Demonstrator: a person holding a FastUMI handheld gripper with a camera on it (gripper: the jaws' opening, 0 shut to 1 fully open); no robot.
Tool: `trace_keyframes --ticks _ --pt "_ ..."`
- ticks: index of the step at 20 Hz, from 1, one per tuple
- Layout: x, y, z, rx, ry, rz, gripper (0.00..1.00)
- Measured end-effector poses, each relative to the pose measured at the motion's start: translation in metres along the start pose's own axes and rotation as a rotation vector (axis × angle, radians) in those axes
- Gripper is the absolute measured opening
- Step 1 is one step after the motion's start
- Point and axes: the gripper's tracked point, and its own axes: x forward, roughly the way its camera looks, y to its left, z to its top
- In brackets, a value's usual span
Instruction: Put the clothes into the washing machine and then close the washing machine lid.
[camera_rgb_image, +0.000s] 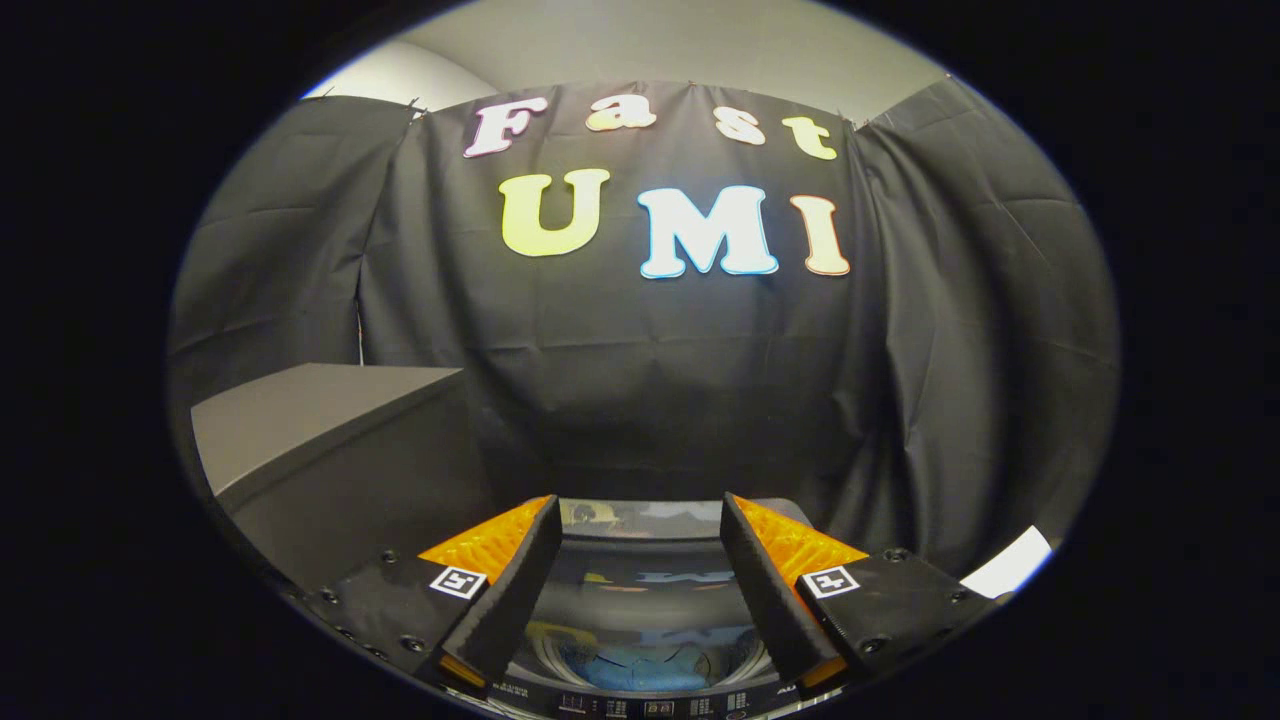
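The gripper (640, 525) is wide apart and holds nothing; the washing machine (640, 600) sits just below, with blue clothes (640, 668) inside under its lid (640, 585)

Hanging as black cloth (640, 380) well beyond the fingers, creasing in soft folds and meeting at seams to either side. Rising above the cloth as a pale ceiling (680, 50), catching dim, even light. Standing ahead and to the left of the fingers as a dark cabinet with a flat grey top (300, 420), backing against the cloth. Showing as a small bright patch (1010, 562) low on the right, too small to identify.
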Motion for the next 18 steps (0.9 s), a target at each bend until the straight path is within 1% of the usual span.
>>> trace_keyframes --ticks 2,6,10,14,18 --pt "-0.012 0.001 -0.002 0.005 -0.006 0.0 0.99" --pt "-0.043 0.004 0.029 0.01 -0.073 -0.011 0.99" --pt "-0.085 0.002 0.069 0.007 -0.147 -0.041 0.99" --pt "-0.134 0.004 0.098 -0.006 -0.204 -0.058 0.98" --pt "-0.181 0.007 0.113 0.013 -0.246 -0.075 0.98"
